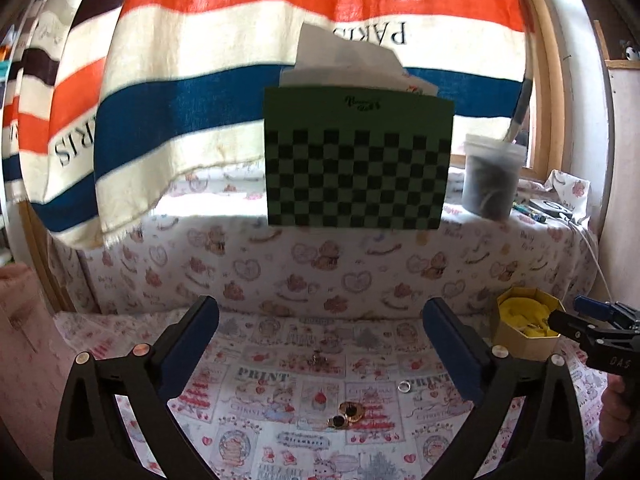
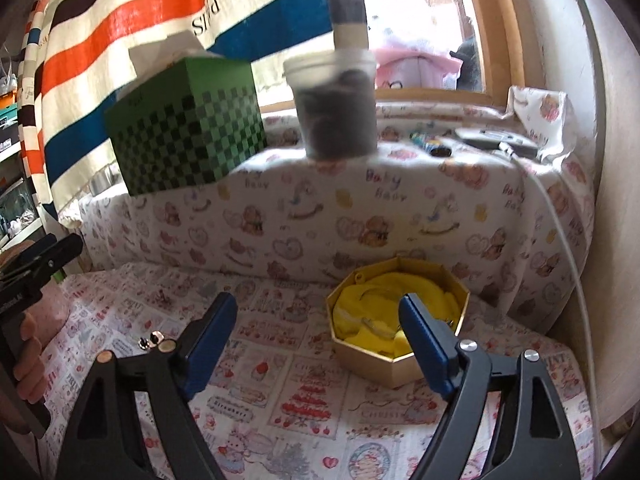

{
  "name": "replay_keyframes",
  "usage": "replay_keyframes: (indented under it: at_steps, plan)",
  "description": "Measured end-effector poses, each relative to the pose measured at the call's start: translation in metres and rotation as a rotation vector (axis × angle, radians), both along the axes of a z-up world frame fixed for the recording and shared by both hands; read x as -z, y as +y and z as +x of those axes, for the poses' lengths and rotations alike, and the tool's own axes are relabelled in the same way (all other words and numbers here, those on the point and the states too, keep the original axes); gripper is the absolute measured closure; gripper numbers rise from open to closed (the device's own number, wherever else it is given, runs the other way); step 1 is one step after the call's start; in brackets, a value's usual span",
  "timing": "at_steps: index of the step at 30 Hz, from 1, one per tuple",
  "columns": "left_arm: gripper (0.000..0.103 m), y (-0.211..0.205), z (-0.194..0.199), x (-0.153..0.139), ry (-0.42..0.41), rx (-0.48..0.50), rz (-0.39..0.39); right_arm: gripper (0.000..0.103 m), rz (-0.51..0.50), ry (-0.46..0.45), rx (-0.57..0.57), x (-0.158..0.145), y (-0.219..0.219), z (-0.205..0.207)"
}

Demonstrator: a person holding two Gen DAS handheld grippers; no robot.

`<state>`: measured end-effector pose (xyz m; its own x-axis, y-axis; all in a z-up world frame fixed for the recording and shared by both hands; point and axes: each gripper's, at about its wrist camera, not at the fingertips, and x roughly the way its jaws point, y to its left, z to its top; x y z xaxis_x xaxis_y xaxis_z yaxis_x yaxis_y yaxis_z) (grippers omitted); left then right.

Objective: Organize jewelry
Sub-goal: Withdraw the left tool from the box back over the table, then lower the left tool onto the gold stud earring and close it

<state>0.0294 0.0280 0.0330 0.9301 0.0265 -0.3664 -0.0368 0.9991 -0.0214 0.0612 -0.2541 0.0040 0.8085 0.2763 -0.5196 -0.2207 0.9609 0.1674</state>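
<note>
Both jaws released, empty. Box [image 2: 396, 320] holds some pieces. Earrings [image 1: 347, 414] at 6 o'clock, ring [image 1: 404, 387], charm [image 1: 317, 358] remain on surface [image 1: 280, 440].

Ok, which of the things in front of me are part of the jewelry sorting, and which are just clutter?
Part of the job:
gold octagonal box with yellow lining
gold round earrings
small silver ring
small dark trinket

Just lying about:
green checkered tissue box
lidded plastic tub
striped towel
white cable
</note>
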Motion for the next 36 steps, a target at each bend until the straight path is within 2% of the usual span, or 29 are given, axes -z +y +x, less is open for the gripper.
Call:
replay_keyframes:
  at_steps: [3, 8, 11, 14, 15, 17, 20, 23, 27, 31, 36]
  plan:
    - [0.002, 0.002, 0.007, 0.011, 0.053, 0.009, 0.007, 0.018, -0.027, -0.008, 0.007, 0.001, 0.001, 0.000]
    - [0.002, 0.001, 0.015, 0.027, 0.104, -0.008, 0.064, 0.012, 0.004, 0.005, 0.022, 0.003, -0.002, 0.002]
    - [0.002, 0.003, 0.027, 0.036, 0.203, 0.012, 0.036, 0.008, 0.002, 0.013, 0.026, 0.006, -0.001, 0.003]
    - [0.004, 0.011, 0.038, 0.046, 0.286, 0.053, -0.047, 0.007, 0.006, 0.034, 0.020, 0.011, 0.001, 0.005]
    - [0.007, 0.012, 0.041, 0.050, 0.311, 0.068, -0.073, 0.006, 0.011, 0.048, 0.016, 0.013, 0.003, 0.006]
    - [0.028, 0.014, 0.048, 0.057, 0.362, 0.092, -0.105, 0.006, 0.014, 0.068, 0.012, 0.018, 0.004, 0.008]
    - [0.043, 0.012, 0.055, 0.067, 0.424, 0.119, -0.109, 0.006, 0.004, 0.086, 0.005, 0.022, 0.008, 0.010]
    - [0.054, 0.004, 0.060, 0.077, 0.478, 0.138, -0.083, 0.006, -0.011, 0.084, 0.001, 0.023, 0.011, 0.009]
    - [0.058, -0.006, 0.064, 0.082, 0.509, 0.148, -0.035, 0.006, -0.021, 0.081, -0.002, 0.022, 0.013, 0.008]
    - [0.069, -0.016, 0.068, 0.088, 0.548, 0.168, 0.016, 0.006, -0.022, 0.092, 0.004, 0.022, 0.012, 0.010]
    - [0.070, -0.015, 0.072, 0.088, 0.568, 0.190, -0.037, 0.006, -0.030, 0.103, 0.009, 0.024, 0.012, 0.012]
